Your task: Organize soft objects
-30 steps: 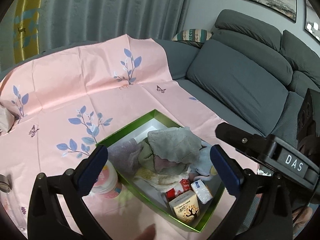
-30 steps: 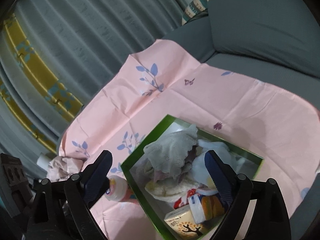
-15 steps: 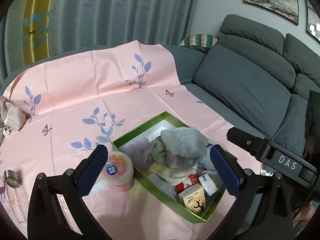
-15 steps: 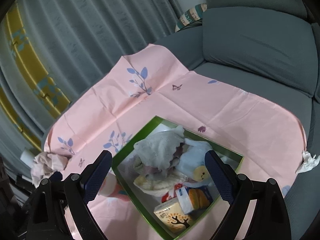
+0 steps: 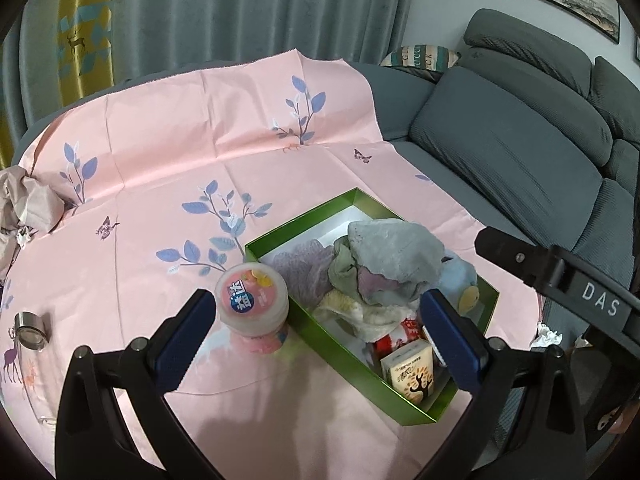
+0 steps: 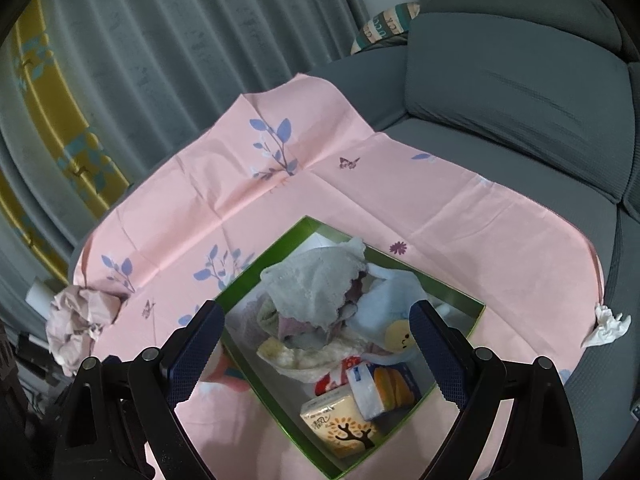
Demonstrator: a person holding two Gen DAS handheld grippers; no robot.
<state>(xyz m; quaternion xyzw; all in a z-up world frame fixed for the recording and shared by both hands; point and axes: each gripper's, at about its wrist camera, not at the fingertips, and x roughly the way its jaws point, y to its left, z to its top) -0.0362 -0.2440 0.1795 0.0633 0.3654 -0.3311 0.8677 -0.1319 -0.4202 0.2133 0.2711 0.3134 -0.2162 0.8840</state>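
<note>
A green box point(image 5: 304, 228) point(image 6: 460, 300) sits on a pink cloth point(image 5: 200, 120) point(image 6: 280, 200). It holds a heap of soft things: a grey cloth point(image 5: 394, 252) point(image 6: 316, 280) on top, a blue plush toy point(image 5: 460, 280) point(image 6: 394, 304), a cream towel point(image 5: 376, 318), plus tissue packs point(image 5: 412, 372) point(image 6: 340, 428). My left gripper point(image 5: 316, 344) is open and empty, above the box's near side. My right gripper point(image 6: 316, 356) is open and empty above the box. The right gripper's body point(image 5: 560, 280) shows in the left wrist view.
A pink-lidded jar point(image 5: 252, 304) stands left of the box. A crumpled beige cloth point(image 5: 24, 204) point(image 6: 80, 320) lies at the pink cloth's left edge. A glass bottle point(image 5: 30, 328) lies near left. A white tissue point(image 6: 606, 320) lies at right. A grey sofa point(image 5: 520, 140) is behind.
Both grippers have pulled back and up from the box, so it looks smaller and more cloth shows. Both stay open and empty. The box contents have not moved.
</note>
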